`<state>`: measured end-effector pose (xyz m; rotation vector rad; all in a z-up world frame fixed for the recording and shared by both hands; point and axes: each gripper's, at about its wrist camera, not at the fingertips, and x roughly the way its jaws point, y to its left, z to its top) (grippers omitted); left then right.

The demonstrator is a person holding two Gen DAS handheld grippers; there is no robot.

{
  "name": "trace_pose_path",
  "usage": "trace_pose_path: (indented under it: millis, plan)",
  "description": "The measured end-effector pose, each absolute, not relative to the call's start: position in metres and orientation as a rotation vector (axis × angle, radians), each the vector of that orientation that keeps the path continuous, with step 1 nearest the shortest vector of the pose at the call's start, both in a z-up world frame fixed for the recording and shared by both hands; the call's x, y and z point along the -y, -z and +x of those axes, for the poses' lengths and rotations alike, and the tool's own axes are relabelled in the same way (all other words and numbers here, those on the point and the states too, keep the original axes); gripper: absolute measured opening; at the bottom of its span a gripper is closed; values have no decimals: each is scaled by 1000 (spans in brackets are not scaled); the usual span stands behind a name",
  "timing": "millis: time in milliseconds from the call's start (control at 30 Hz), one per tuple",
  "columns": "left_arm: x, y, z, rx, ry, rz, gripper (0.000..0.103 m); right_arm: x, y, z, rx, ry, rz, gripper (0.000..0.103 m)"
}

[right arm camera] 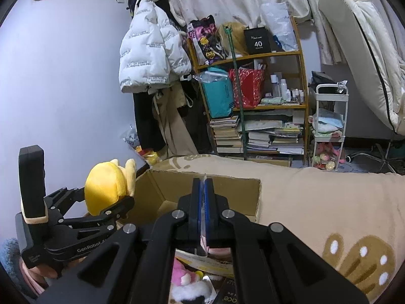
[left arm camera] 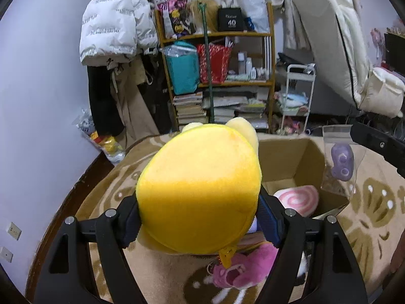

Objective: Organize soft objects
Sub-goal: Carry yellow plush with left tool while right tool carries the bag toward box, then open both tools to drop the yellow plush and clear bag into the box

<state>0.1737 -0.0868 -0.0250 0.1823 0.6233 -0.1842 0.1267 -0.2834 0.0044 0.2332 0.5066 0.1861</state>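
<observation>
My left gripper (left arm camera: 198, 217) is shut on a round yellow plush toy (left arm camera: 200, 187) and holds it above the bed, just left of an open cardboard box (left arm camera: 291, 159). The yellow plush (right arm camera: 105, 185) and the left gripper (right arm camera: 108, 205) also show in the right wrist view. My right gripper (right arm camera: 202, 195) is shut on the top edge of a clear plastic bag (left arm camera: 341, 136) with a purple soft toy (left arm camera: 341, 163) inside, held over the box (right arm camera: 227, 185). A pink swirl plush (left arm camera: 298, 198) lies in the box. A pink plush (left arm camera: 243, 268) lies below my left gripper.
The bed has a beige blanket (right arm camera: 329, 202) with brown prints. A wooden shelf (left arm camera: 217, 76) with bags and books stands behind, a white jacket (left arm camera: 116, 22) hangs at left, a white trolley (left arm camera: 296, 96) and a leaning mattress (left arm camera: 334, 38) at right.
</observation>
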Motion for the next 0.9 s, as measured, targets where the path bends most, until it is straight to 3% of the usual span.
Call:
trace_pose_path:
  millis: [367, 900]
  plan:
    - [81, 54, 193, -722, 178, 191, 79, 288, 29, 146, -595, -201, 263, 4]
    - [80, 33, 202, -700, 191, 134, 86, 292, 26, 143, -599, -214, 315, 7]
